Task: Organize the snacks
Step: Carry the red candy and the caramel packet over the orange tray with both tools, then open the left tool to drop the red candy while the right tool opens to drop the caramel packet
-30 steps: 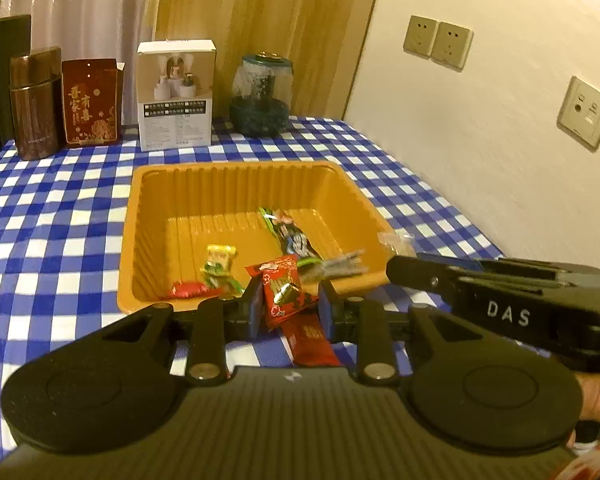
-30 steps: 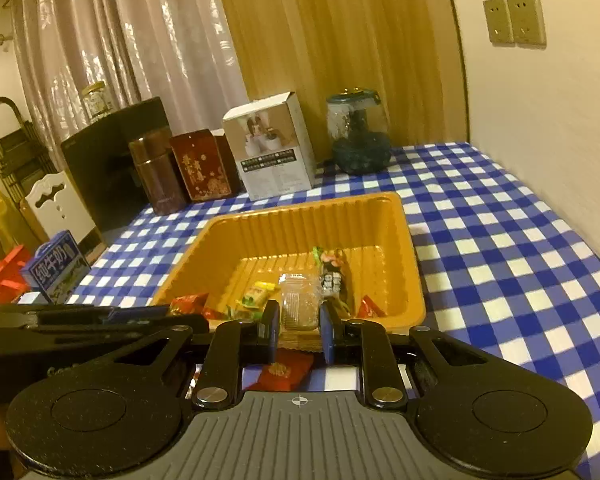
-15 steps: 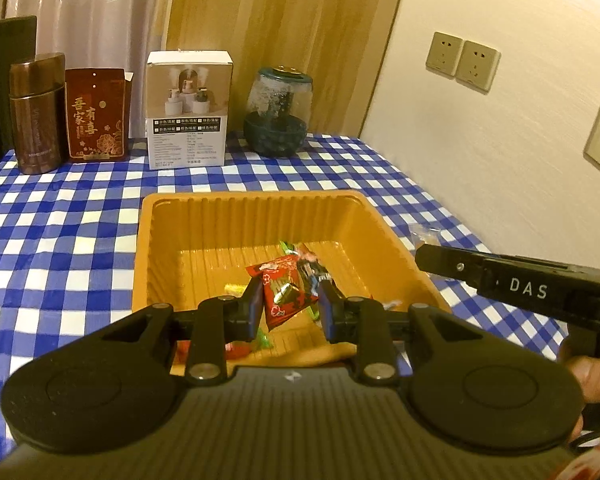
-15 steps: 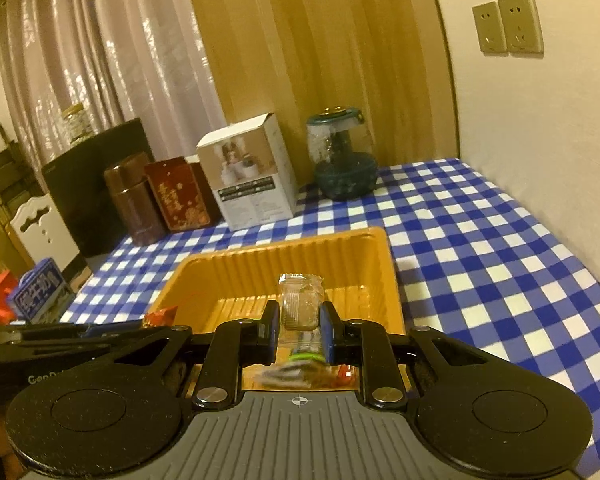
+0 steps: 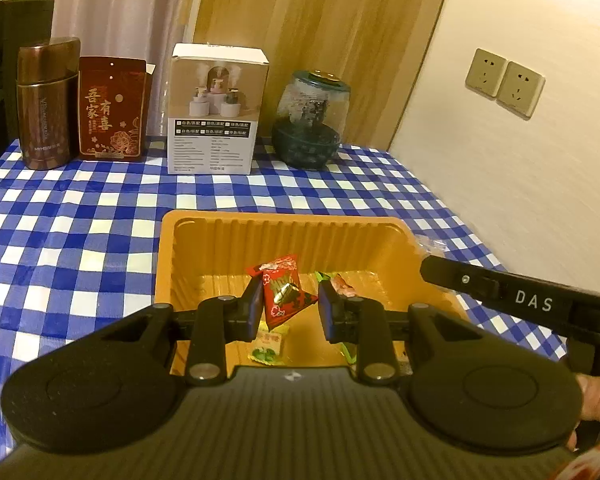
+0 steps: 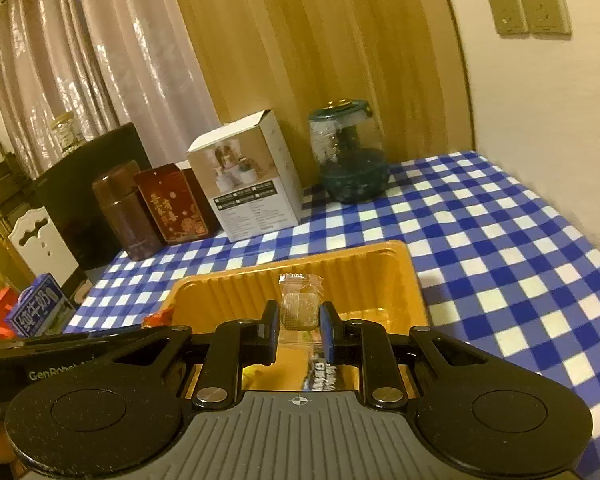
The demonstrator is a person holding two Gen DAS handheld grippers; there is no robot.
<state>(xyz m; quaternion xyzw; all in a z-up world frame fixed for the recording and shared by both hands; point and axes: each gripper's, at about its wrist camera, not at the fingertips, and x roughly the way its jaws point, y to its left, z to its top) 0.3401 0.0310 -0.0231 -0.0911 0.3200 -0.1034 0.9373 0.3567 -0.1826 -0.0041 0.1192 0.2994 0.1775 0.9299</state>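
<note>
An orange plastic tray sits on the blue checked tablecloth. My left gripper is shut on a red snack packet and hangs over the tray's near half. Below it lie a yellow-green candy and another wrapped snack. My right gripper is shut on a clear-wrapped candy above the same tray. A dark packet lies in the tray under it. The right gripper's black finger reaches in from the right in the left wrist view.
Along the table's back stand a brown canister, a red box, a white carton and a glass jar. A wall borders the table's right side. A blue milk carton sits off the left.
Both grippers have carried their snacks forward from the tray's near edge to over its inside. The red packet that lay on the cloth before the tray has dropped out of sight.
</note>
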